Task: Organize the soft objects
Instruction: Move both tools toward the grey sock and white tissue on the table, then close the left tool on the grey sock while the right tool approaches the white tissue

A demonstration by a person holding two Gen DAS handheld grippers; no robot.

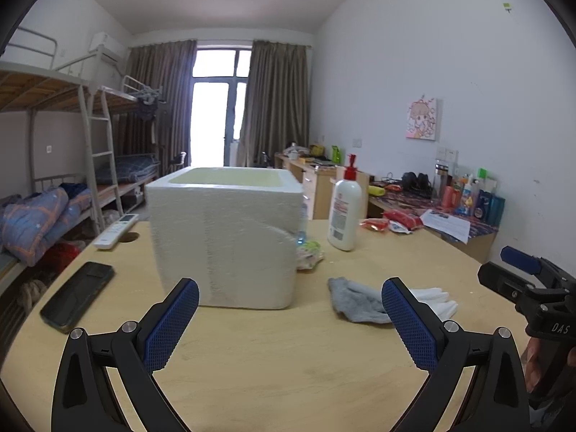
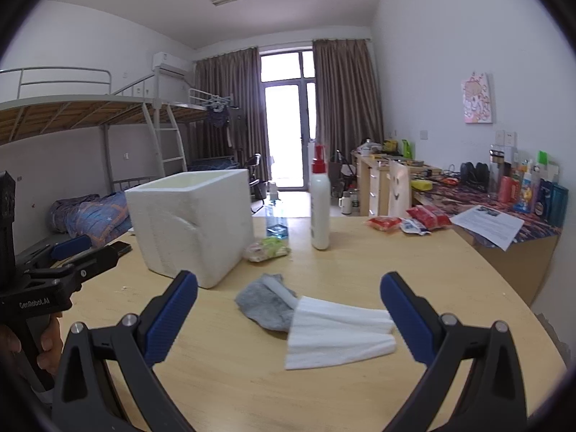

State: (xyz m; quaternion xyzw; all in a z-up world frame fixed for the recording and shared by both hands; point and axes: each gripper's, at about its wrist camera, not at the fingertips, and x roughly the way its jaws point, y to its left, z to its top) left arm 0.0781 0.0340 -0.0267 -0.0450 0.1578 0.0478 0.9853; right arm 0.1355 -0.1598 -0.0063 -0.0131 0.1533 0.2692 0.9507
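Right wrist view: round pale wooden table (image 2: 324, 388) in bunk-bed dorm room; white foam box (image 2: 190, 223), grey sock (image 2: 262, 306), white glove (image 2: 334, 334). Right gripper (image 2: 288, 313) and left gripper (image 1: 289, 318) both spread wide, empty.

The left wrist view looks low across the tabletop (image 1: 273, 360) toward the window, facing the foam box (image 1: 225, 237) squarely and from close by. The right wrist view sits further right, seeing that box (image 2: 190, 223) obliquely (both share it, the lotion bottle (image 1: 344, 212) and the grey and white cloths (image 2: 316, 320)).
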